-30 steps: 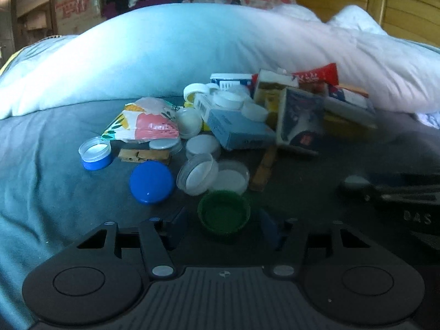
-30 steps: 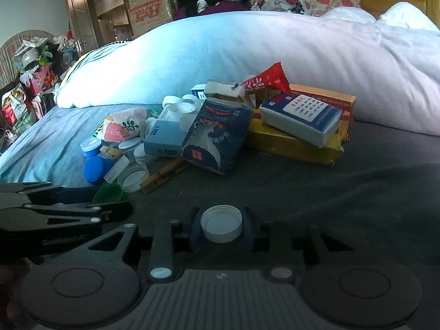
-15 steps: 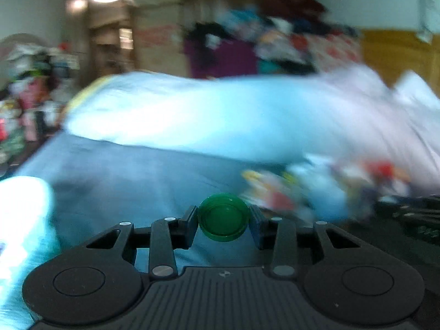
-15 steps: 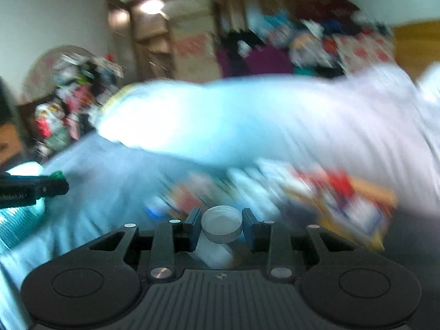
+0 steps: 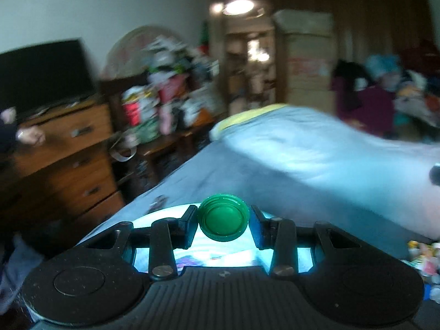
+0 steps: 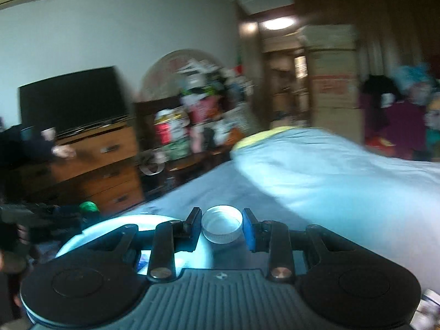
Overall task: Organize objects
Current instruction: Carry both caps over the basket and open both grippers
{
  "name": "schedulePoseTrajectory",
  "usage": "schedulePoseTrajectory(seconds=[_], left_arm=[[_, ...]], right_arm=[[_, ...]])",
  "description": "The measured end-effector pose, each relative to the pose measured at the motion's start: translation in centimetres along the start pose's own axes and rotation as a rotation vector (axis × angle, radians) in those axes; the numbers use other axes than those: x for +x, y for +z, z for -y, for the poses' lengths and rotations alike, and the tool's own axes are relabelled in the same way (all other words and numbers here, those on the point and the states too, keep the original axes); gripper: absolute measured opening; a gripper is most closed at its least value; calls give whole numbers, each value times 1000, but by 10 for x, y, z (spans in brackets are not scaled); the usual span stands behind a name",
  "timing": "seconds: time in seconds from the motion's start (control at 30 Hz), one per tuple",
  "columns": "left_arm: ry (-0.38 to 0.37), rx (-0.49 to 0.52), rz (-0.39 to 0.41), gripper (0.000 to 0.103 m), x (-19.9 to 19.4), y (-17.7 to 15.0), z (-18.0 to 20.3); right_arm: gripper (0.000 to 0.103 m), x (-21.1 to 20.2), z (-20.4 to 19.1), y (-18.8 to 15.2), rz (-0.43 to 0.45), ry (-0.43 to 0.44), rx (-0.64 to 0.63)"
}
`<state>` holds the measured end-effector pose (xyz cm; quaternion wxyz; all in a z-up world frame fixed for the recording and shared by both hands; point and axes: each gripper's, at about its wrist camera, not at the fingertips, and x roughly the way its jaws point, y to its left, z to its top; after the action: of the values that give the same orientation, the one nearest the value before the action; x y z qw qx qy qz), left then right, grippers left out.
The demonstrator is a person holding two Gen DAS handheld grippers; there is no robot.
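My left gripper point(image 5: 223, 221) is shut on a green bottle cap point(image 5: 223, 220), its hollow side facing the camera. My right gripper point(image 6: 222, 224) is shut on a white bottle cap point(image 6: 222, 227), also hollow side up. Both are held above a pale round container point(image 5: 162, 211) at the bed's left edge; the same container point(image 6: 104, 228) shows under the right gripper, with some packets inside. In the right wrist view the left gripper point(image 6: 88, 207) appears at the far left with the green cap. The pile of caps and boxes point(image 5: 423, 258) is only just visible at the right edge.
The grey-blue bedsheet point(image 5: 247, 170) and a pale blue duvet point(image 6: 343, 170) fill the right. A wooden dresser point(image 5: 63, 148) with a dark TV point(image 6: 71, 101) stands left of the bed, beside cluttered shelves. A person's hand point(image 6: 64, 151) rests by the dresser.
Both grippers lifted their caps off the bed and swung left, away from the pile, and are now over the round container. The views are motion-blurred.
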<state>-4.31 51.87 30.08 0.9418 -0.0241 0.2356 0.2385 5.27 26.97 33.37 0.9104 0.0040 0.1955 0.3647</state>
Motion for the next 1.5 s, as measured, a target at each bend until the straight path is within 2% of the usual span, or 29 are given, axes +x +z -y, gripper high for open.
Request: schedulePoseTrajectory(seconds=[0.13, 0.23, 0.37, 0.5, 0.7, 1.37, 1.47, 1.5], left_arm=[[46, -42, -77, 40, 15, 4, -45], [64, -56, -134, 40, 24, -2, -69], [69, -52, -198, 40, 38, -13, -78], [62, -48, -239, 40, 49, -28, -84], [46, -53, -255, 40, 58, -38, -85], [49, -61, -255, 41, 62, -42, -81], [51, -60, -256, 46, 63, -42, -79], [56, -58, -254, 56, 63, -43, -79]], right_arm=[[34, 39, -53, 24, -68, 82, -24], [34, 72, -87, 31, -158, 124, -39], [34, 102, -116, 20, -273, 145, -28], [34, 115, -131, 3, -326, 152, -41], [34, 116, -131, -8, -336, 154, -53], [35, 126, -124, -18, -346, 157, -64], [40, 127, -127, -19, -337, 159, -84], [50, 126, -128, -20, -328, 154, -94]])
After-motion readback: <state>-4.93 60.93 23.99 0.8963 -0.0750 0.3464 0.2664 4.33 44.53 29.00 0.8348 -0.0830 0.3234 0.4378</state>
